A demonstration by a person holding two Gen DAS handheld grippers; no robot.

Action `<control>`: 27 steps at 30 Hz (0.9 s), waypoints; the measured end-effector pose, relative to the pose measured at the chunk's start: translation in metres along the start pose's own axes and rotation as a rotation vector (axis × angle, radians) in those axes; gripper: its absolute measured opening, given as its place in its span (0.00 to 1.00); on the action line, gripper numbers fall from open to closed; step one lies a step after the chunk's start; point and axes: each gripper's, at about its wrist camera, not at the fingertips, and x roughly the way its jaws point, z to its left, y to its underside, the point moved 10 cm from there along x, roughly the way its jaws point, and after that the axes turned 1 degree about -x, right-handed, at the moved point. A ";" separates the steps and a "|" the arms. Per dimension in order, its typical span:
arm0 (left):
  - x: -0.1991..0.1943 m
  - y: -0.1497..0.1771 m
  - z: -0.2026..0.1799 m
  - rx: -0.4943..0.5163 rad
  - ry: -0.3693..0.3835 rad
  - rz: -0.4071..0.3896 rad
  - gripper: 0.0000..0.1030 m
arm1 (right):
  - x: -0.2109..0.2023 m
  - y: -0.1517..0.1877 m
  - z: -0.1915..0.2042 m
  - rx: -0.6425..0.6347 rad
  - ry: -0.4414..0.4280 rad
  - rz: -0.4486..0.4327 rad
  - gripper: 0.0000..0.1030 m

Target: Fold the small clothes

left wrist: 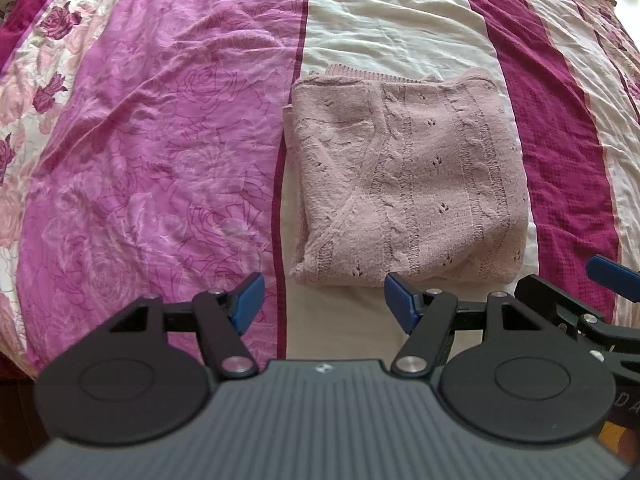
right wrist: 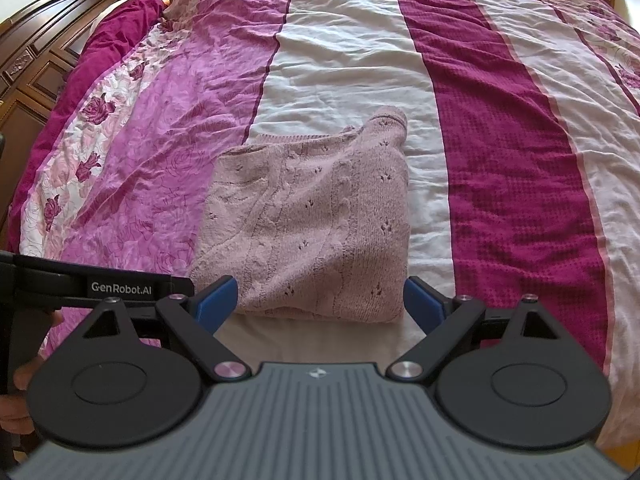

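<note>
A dusty-pink knitted sweater [left wrist: 404,184] lies folded into a rough rectangle on the white stripe of the bedspread; in the right wrist view the sweater [right wrist: 312,220] has a sleeve end bunched at its far right corner. My left gripper [left wrist: 325,305] is open, with its blue pads over bare bedspread just short of the sweater's near edge and nothing between them. My right gripper [right wrist: 320,303] is open too, its pads standing either side of the sweater's near edge without pressing on it. Part of the right gripper [left wrist: 612,276] shows at the left wrist view's right edge.
The bedspread [right wrist: 500,160] has pink floral, white and dark magenta stripes and is wrinkled all over. A dark wooden headboard [right wrist: 44,52] stands at the far left. A hand [right wrist: 24,384] grips the left tool's handle at the lower left.
</note>
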 end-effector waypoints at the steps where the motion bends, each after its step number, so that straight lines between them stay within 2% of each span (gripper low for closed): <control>1: 0.000 0.000 0.000 0.000 0.000 0.001 0.66 | 0.000 0.000 0.000 0.000 0.000 0.000 0.91; 27: 0.003 0.003 0.002 -0.006 -0.004 0.004 0.66 | 0.007 0.005 -0.002 -0.004 0.001 0.012 0.91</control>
